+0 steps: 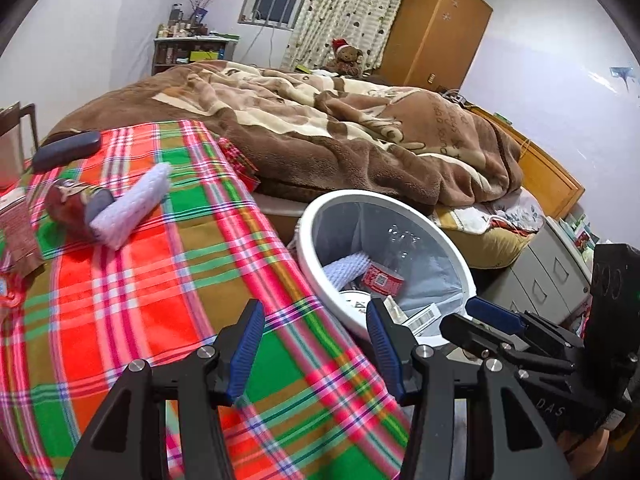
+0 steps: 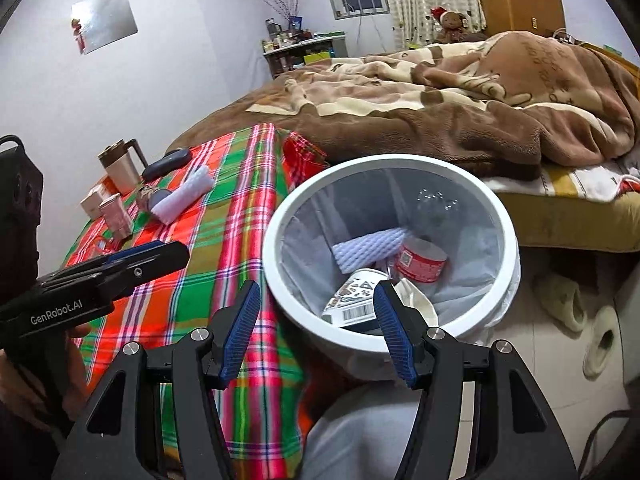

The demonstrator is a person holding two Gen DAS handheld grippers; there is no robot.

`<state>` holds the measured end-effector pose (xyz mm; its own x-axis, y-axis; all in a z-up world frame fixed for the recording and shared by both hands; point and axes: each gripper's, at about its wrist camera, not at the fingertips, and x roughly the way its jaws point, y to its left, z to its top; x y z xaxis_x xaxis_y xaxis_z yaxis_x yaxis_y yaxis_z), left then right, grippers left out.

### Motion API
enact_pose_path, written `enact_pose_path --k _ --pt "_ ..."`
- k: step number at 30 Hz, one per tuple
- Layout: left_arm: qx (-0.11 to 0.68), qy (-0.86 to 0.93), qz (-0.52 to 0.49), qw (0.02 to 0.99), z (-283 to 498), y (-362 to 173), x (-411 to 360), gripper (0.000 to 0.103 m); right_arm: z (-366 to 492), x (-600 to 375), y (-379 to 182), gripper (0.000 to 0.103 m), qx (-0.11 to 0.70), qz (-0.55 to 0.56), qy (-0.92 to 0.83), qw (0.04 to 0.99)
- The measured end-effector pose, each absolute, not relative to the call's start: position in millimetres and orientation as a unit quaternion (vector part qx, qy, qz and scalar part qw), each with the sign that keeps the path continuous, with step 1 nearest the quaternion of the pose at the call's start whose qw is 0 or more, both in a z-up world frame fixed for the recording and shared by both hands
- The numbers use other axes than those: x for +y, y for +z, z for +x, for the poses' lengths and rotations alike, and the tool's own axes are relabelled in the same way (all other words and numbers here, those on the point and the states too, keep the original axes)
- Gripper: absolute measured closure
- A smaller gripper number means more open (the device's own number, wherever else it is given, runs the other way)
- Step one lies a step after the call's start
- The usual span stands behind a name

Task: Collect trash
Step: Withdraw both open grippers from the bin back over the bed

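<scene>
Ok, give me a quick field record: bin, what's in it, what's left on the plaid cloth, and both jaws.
bin: white trash bin, beside the plaid cloth, lined with a bag
in bin: white foam sleeve, red-labelled roll, patterned paper cup, barcoded scrap
on cloth: second foam sleeve lying against a crumpled wrapper, dark case, small boxes, tumbler
left gripper: jaws open, empty
right gripper: jaws open, empty

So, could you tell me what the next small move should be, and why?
Probably send the left claw up the plaid cloth to the white foam sleeve. Both claws are open and empty, the bin already holds some trash, and that sleeve lies loose on the cloth beside a crumpled packet.
</scene>
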<state>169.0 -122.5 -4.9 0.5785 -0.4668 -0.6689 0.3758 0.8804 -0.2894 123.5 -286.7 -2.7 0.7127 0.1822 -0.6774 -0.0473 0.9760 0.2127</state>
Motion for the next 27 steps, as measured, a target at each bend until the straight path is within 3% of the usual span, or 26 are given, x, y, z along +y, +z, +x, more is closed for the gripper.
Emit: enact_pose_path --k 27 --pt "0.383 -0.115 -0.076 0.913 137 -7 -33 0.050 129 -228 0 0.043 0.390 0.065 0.143 0.907"
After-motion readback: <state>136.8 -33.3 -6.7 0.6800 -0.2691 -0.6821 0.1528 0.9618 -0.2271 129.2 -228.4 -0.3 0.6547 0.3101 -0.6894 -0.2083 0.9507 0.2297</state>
